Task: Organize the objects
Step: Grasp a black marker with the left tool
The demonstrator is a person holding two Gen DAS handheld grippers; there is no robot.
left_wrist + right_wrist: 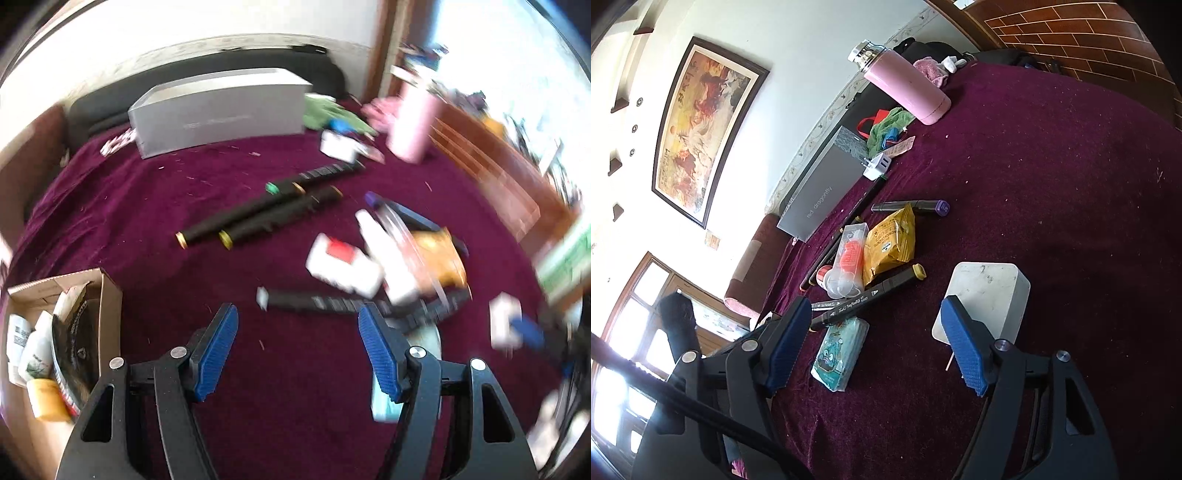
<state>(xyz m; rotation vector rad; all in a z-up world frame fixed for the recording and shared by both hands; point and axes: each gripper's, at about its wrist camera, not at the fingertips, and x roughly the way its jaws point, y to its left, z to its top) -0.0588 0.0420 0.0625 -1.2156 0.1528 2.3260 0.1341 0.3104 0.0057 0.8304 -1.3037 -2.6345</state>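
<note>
Left gripper: jaws apart, nothing between the blue pads, hovering over the maroon cloth. Just past its fingertips lies one black marker with a white end, partly under a blurred heap – a white bottle with a red label, a yellow snack packet, other pieces too smeared to name. Further out, two black markers with gold caps lie side by side, a third with a green cap just beyond them. One open cardboard box sits at the left, already holding packets and a yellow-lidded item. One grey box stands at the far edge; one pink flask to its right.

Right gripper: jaws also apart, clamped on nothing. One white rounded box sits just beyond the right pad; whether they touch cannot be told. Near the left pad lie one teal tissue pack and one black marker with a yellow cap. Beyond – the yellow packet, one clear case with an orange item, one purple-capped marker, one white charger plug, a green cloth, the grey box and the pink flask lying tilted in this view. One framed painting hangs on the wall.
</note>
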